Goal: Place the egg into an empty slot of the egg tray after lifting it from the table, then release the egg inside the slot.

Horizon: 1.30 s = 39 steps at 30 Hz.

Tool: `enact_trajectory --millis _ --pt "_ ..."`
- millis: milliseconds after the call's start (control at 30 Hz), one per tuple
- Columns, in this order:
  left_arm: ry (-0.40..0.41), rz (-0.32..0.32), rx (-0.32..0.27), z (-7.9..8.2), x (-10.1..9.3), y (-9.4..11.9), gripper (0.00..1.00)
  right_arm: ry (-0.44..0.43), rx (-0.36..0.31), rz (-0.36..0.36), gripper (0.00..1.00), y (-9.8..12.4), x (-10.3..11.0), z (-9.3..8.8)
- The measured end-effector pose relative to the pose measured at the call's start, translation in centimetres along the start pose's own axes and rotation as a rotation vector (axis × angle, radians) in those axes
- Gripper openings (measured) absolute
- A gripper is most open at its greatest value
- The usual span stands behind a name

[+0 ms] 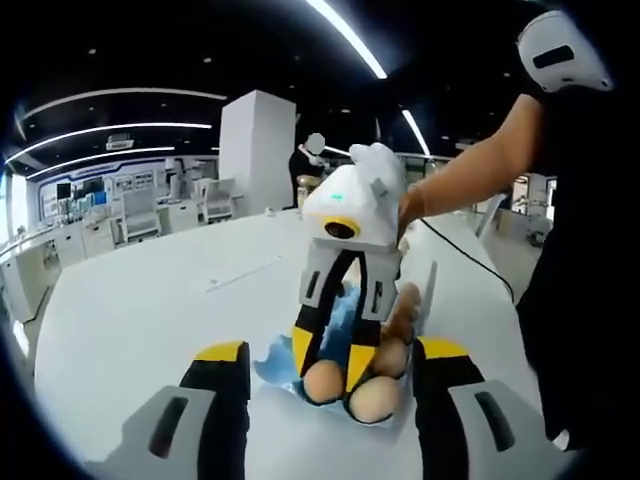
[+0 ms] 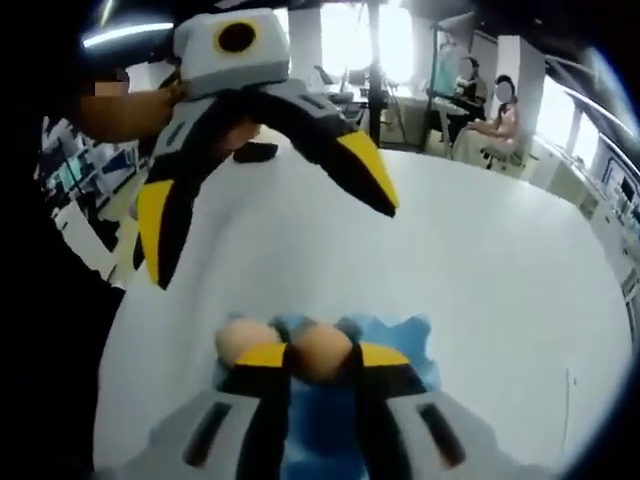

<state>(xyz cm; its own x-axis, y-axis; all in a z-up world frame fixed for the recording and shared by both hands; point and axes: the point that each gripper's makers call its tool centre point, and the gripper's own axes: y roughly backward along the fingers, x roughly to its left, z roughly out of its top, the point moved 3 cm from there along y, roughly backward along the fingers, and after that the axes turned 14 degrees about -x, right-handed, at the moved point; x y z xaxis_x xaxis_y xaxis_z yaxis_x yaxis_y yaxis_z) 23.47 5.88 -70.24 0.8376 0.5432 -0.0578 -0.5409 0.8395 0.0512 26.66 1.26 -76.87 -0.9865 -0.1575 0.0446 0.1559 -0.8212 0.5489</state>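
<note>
Two grippers work here: the right gripper (image 2: 322,357) has its jaws clamped on one egg (image 2: 320,352) directly over the blue egg tray (image 2: 395,340), while the left gripper (image 1: 330,362) hovers nearby, spread wide and empty. Lifting looks complete; lowering and release remain. Counted: about three eggs including the held one, one tray, on the white table (image 2: 480,250).

Premises: large open-plan lab or office hall. Dark ceiling with long strip lights (image 1: 345,35) and curved light bands. A broad white table (image 1: 150,310) stands in the foreground. White pillar (image 1: 255,150) at mid-floor. Workstations with chairs and screens (image 1: 140,205) line the far wall. In the right gripper view, bright windows (image 2: 350,35) and a seated person (image 2: 490,120) at a desk
</note>
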Motion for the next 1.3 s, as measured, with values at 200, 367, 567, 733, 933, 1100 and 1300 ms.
enact_trajectory --millis 200,367,567,733,933,1100,1300 --pt "-0.005 -0.002 0.006 0.0 -0.1 0.0 0.66 -0.041 -0.063 -0.051 0.25 1.4 -0.6 0.6" --pt "-0.008 -0.005 0.004 0.2 -0.3 -0.2 0.66 -0.043 -0.068 -0.083 0.25 3.1 -0.8 0.4" --pt "-0.009 -0.014 0.011 0.1 -0.6 -0.4 0.65 -0.063 -0.062 -0.129 0.24 5.7 -0.2 -1.5" --pt "-0.009 -0.023 0.006 0.1 -0.9 -0.8 0.64 -0.112 -0.070 -0.172 0.24 7.6 0.0 -2.8" --pt "-0.011 -0.033 0.008 0.0 -1.0 -1.1 0.64 -0.118 -0.079 -0.222 0.23 9.8 0.3 -3.6" --pt "-0.011 -0.035 0.005 0.1 -1.0 -1.2 0.64 -0.159 -0.079 -0.256 0.24 11.1 0.2 -4.5" --pt "-0.011 -0.038 0.003 0.1 -1.0 -1.2 0.63 -0.183 -0.066 -0.287 0.24 12.3 0.4 -5.7"
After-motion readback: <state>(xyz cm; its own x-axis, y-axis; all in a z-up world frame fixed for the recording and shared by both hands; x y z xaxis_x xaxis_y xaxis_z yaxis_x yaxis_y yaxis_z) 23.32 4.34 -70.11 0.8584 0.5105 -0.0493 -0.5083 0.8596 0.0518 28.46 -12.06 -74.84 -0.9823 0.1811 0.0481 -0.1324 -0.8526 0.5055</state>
